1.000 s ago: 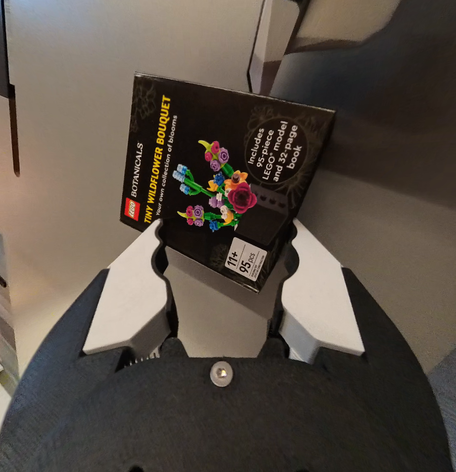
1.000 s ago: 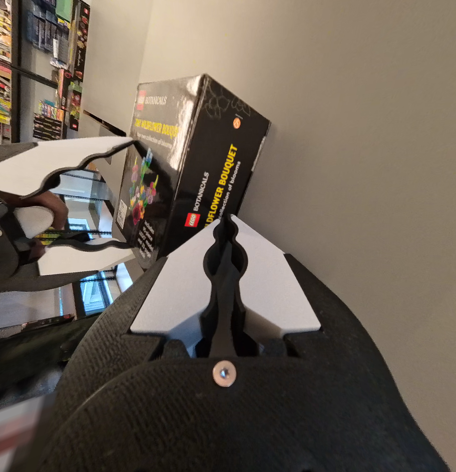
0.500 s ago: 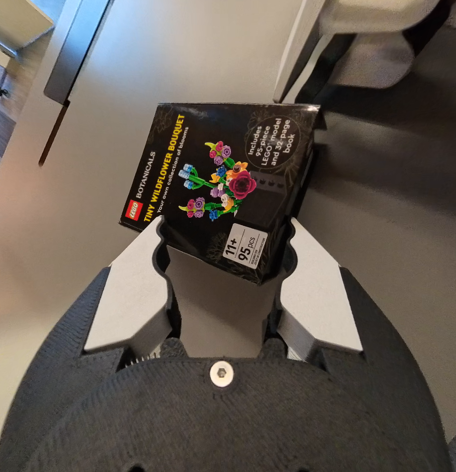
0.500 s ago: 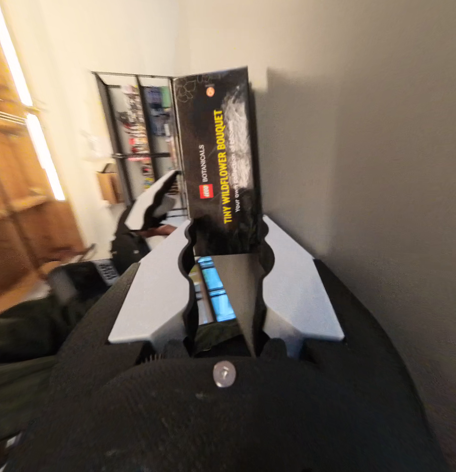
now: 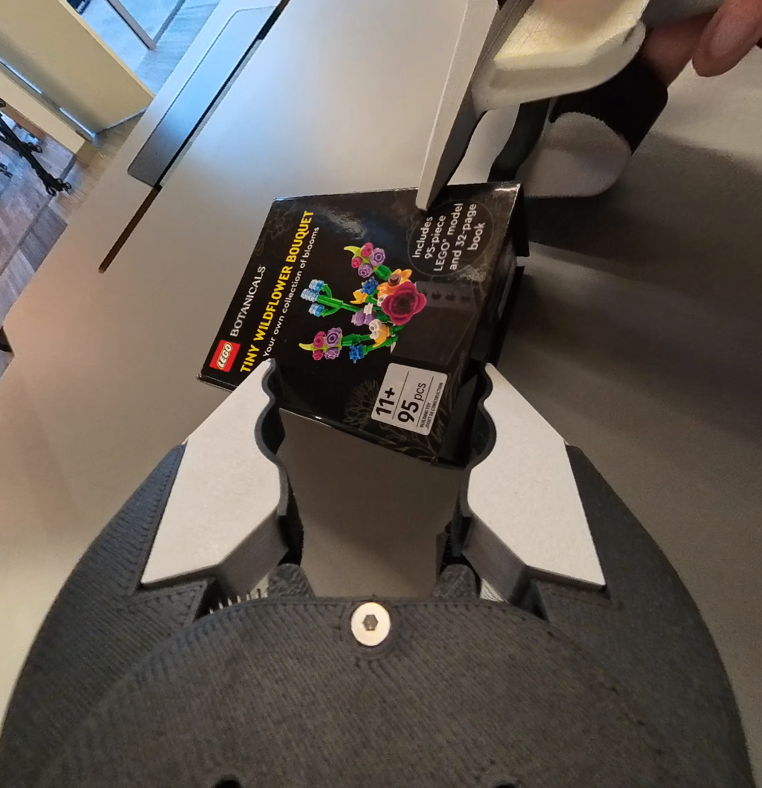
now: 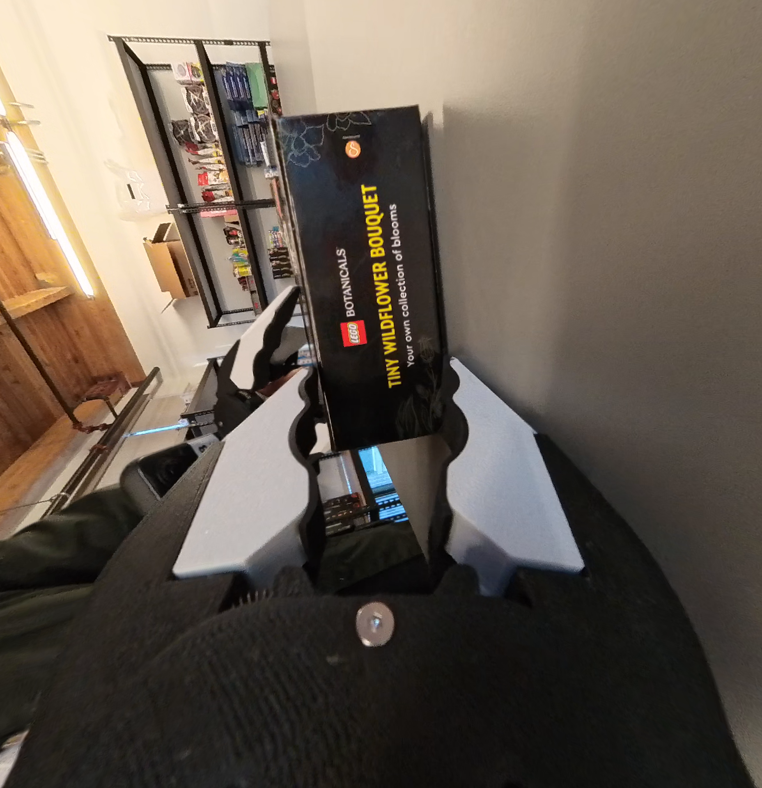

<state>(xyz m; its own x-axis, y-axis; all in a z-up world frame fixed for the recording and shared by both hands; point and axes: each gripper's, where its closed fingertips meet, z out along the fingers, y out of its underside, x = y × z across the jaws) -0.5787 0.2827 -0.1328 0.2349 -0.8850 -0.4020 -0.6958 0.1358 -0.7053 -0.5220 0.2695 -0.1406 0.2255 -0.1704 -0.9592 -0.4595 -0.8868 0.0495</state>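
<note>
The left hand-held gripper (image 5: 377, 375) is clamped on the black box (image 5: 370, 307); the right hand-held gripper (image 6: 381, 375), at twelve o'clock, also grips it above the surface (image 5: 115, 341).

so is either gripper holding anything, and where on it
Both grip the black box: the left gripper across a corner of its flowered front, the right gripper across one end of its narrow side.
</note>
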